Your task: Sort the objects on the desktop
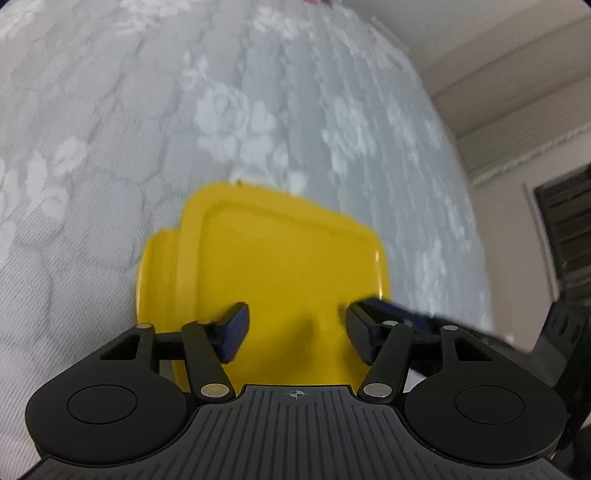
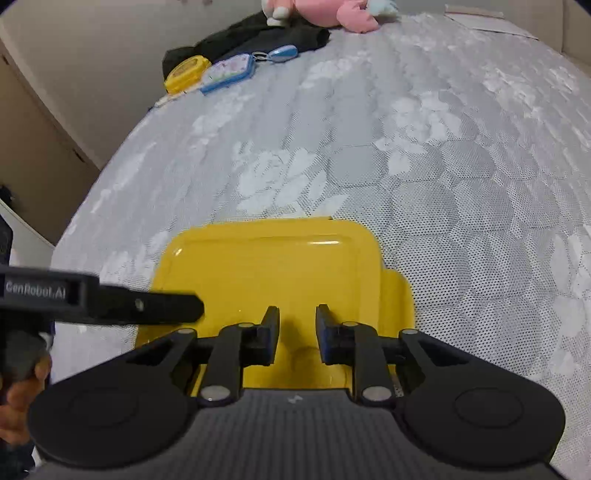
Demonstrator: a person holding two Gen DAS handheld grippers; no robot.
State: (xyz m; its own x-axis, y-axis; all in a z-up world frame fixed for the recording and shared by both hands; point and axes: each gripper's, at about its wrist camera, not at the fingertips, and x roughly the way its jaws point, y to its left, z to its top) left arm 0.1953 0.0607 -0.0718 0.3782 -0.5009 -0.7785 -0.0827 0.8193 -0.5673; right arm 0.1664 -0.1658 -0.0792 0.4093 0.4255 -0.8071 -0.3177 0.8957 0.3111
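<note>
A: Left wrist view. Yellow container (image 1: 280, 273), lid on, lies on the mattress (image 1: 110, 155), close under the camera. Grey quilted cover, white flower pattern. Right of the mattress edge, a wall and a dark slatted panel (image 1: 565, 236).

B: Left gripper (image 1: 295, 332)?

A: Spread, hanging over the near half of the lid. Nothing between the pads; whether they touch the lid I cannot tell. A blurred black arm reaches in from the right beside the right finger.

B: Right wrist view?

A: Same yellow container (image 2: 269, 266), near the mattress's (image 2: 443, 147) near edge. Right gripper (image 2: 295, 336) narrowed to a small gap over the lid's near edge; no object shows in the gap, and a pinch on the rim I cannot tell. The left gripper (image 2: 197, 306) comes in from the left, its tip at the lid's left edge; a hand (image 2: 22, 398) holds its grip.

B: Far end?

A: At the far left corner: a small yellow case (image 2: 184, 74), a blue-rimmed case (image 2: 229, 72), a blue oval item (image 2: 282, 53), dark cloth (image 2: 280, 38), a pink plush toy (image 2: 321, 13).
</note>
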